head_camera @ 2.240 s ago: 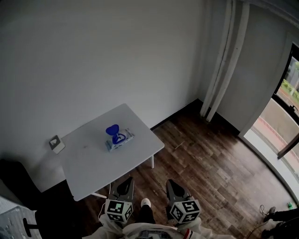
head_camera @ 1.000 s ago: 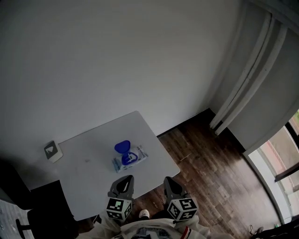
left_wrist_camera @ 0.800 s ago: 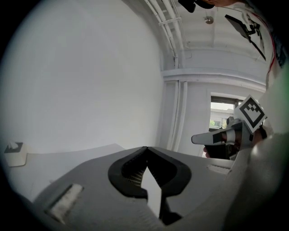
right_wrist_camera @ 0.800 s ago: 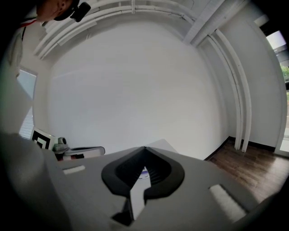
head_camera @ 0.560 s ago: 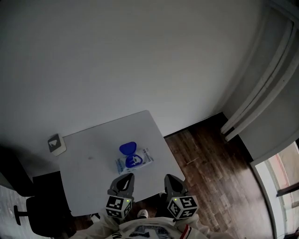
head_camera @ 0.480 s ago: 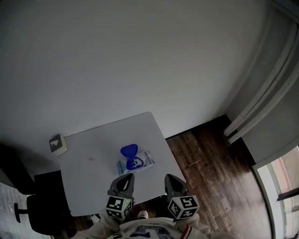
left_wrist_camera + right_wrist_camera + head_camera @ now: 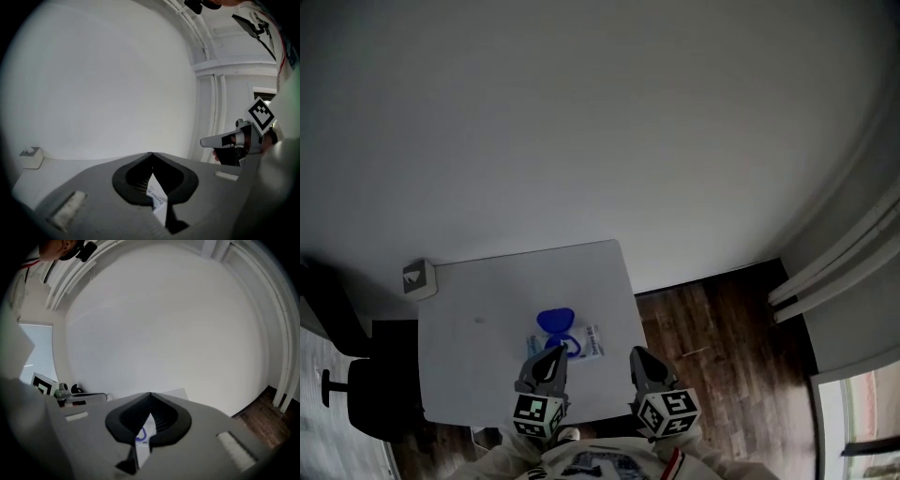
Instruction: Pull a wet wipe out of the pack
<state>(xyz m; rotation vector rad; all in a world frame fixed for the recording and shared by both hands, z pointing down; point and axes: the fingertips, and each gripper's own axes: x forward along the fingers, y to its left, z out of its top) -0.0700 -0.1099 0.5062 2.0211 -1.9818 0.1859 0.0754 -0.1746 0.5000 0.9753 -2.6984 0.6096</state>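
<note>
A wet wipe pack lies on the white table, its blue lid flipped open toward the wall. My left gripper hovers at the pack's near edge, jaws shut and empty. To its right, my right gripper is over the table's right front corner, shut and empty too. Through the left gripper's closed jaws a strip of the pack's printed label shows. In the right gripper view, the pack's blue lid ring peeks through the right gripper's shut jaws.
A small white box stands at the table's far left corner against the wall. A dark chair sits left of the table. Wood floor lies to the right, with white curtains beyond.
The view has swung left and closer to the table. Both grippers have come forward, from short of the table's front edge to above it, the left one reaching the pack's near side.
</note>
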